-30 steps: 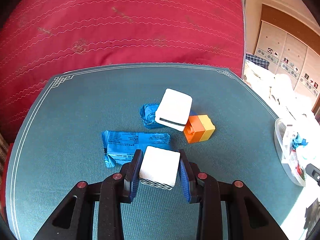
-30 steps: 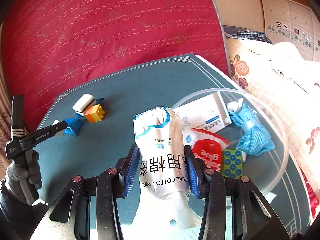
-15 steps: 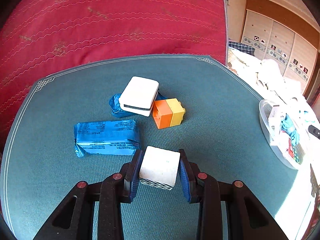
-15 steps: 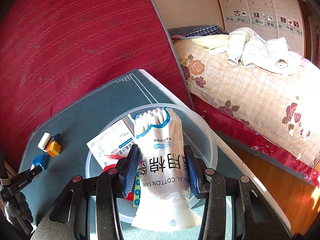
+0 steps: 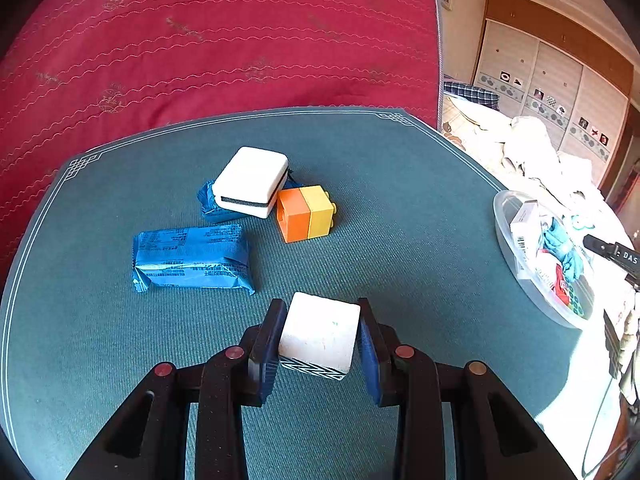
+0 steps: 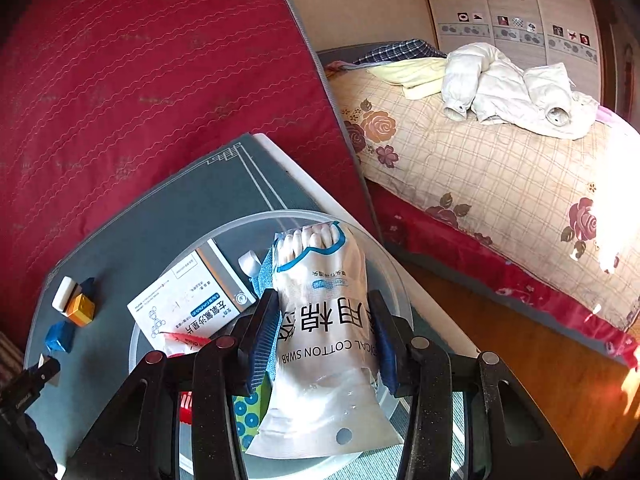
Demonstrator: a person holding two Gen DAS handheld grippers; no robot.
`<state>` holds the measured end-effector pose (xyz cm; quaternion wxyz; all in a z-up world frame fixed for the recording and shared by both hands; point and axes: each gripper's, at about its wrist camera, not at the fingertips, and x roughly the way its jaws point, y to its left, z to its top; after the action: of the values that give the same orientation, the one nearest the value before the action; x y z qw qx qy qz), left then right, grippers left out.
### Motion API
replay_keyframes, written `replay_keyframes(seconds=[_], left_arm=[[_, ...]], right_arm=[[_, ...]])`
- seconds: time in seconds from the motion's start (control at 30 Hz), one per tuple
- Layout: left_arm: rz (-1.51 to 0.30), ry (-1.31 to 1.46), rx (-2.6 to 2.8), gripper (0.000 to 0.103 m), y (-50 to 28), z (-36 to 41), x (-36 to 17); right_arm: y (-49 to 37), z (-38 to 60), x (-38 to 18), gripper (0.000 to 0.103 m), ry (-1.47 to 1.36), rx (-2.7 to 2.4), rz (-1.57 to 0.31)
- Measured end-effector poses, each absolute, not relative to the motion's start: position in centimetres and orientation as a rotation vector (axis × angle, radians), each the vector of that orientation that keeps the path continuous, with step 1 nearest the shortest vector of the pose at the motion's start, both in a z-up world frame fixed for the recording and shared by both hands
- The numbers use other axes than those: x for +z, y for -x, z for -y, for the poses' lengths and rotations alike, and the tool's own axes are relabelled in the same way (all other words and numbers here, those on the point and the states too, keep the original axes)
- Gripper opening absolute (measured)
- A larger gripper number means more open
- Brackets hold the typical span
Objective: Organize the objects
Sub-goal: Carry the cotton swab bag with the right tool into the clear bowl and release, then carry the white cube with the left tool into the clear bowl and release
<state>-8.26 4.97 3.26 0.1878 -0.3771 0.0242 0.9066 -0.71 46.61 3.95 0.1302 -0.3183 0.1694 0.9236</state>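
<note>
Left gripper (image 5: 320,340) is pinching a white cube (image 5: 320,332) with a black zigzag strip along its near bottom edge, held above the green mat (image 5: 400,208). Taking the clear bowl (image 6: 224,228) as the landmark: the cube is well away from it, to its left in the left wrist view. The blue packet (image 5: 192,258) lies further from the bowl than the cube, long axis running roughly toward the bowl. Past it sit an orange-yellow block (image 5: 306,214) and, touching it, a white case (image 5: 252,186) resting on something blue.

Right gripper (image 6: 324,332) is clamped on a bag of cotton swabs (image 6: 320,340) right over the bowl, long axis along the fingers, swab tips pointing away from the camera. A white box (image 6: 192,300) lies in the bowl.
</note>
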Motion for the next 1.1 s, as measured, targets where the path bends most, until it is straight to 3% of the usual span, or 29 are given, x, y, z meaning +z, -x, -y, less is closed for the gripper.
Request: replay_keyframes(seconds=[0.47, 0.53, 0.6, 0.63, 1.1], left_arm=[[-0.082, 1.038, 2.521, 0.037, 5.9, -8.1, 3.8], [-0.090, 1.034, 2.516, 0.037, 5.7, -8.7, 3.9], [-0.102, 1.029, 2.509, 0.037, 5.4, -9.5, 4.1], [-0.109, 1.026, 2.504, 0.037, 5.3, -9.9, 4.2], [-0.192, 0.987, 2.398, 0.037, 4.2, -17.4, 5.3]], right_arm=[[1.5, -46.0, 3.6, 0.047, 0.932, 2.731, -0.367], [1.0, -45.7, 3.8, 0.053, 0.917, 2.754, -0.345], [0.3, -45.5, 4.2, 0.069, 0.879, 2.784, -0.351], [0.0, -45.5, 4.5, 0.072, 0.857, 2.791, -0.363], [-2.2, -47.8, 5.5, 0.072, 0.783, 2.874, -0.521]])
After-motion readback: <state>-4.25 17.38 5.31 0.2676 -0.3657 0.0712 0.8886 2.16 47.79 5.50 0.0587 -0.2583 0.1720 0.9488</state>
